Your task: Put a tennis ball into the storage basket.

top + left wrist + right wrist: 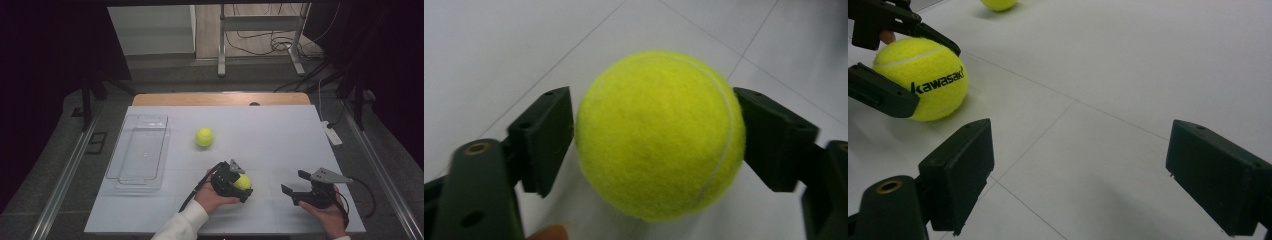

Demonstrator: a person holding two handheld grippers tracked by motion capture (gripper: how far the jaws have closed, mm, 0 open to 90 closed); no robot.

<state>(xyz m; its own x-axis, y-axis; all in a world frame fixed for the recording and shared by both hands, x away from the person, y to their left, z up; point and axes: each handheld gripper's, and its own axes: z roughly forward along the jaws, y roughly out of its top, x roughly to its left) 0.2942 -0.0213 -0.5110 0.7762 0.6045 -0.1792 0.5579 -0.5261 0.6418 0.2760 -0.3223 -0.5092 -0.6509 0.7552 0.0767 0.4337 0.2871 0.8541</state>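
Spreading across most of the high view, the white rectangular bench (280,135) carries everything here, with thin seams crossing its surface. On its left side lies a clear rectangular plastic tray (140,150), well apart from both hands. Near the front edge, the right tongs (295,186) rest in the person's hand with their black jaws spread wide and only bare bench between them. The left tongs (245,187), to their left, are closed on a fuzzy yellow-green tennis ball (659,135) printed with black lettering; both pads press its sides while it sits on the bench. A second yellow-green tennis ball (204,137) lies farther back, between tray and centre.
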